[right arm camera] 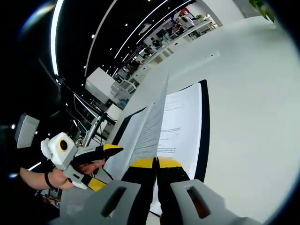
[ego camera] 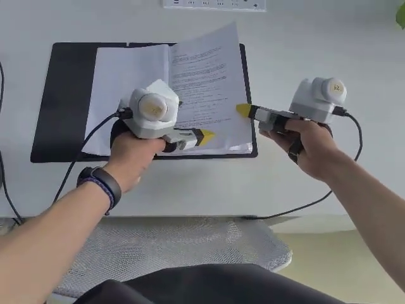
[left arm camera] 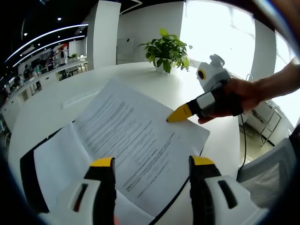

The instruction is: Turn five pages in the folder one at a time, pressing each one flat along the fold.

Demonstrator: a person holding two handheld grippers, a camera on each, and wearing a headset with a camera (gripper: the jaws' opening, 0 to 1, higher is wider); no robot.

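Note:
A black folder [ego camera: 66, 95] lies open on the white table, with printed sheets on both halves. One printed page [ego camera: 205, 76] stands lifted and curved over the right half. My right gripper [ego camera: 243, 111] is shut on that page's right edge; in the right gripper view the page [right arm camera: 152, 122] rises edge-on from between the yellow tips of my right gripper [right arm camera: 156, 163]. My left gripper [ego camera: 205, 135] hovers open at the folder's near edge, holding nothing. In the left gripper view the yellow tips of my left gripper [left arm camera: 152, 164] frame the lifted page [left arm camera: 131, 131], and the right gripper [left arm camera: 178, 114] pinches its far edge.
A power strip [ego camera: 215, 5] sits at the table's far edge. A potted plant [left arm camera: 166, 49] stands farther along the table. Cables [ego camera: 82, 149] trail off both grippers over the near edge. A grey mesh chair [ego camera: 190, 247] is below the table.

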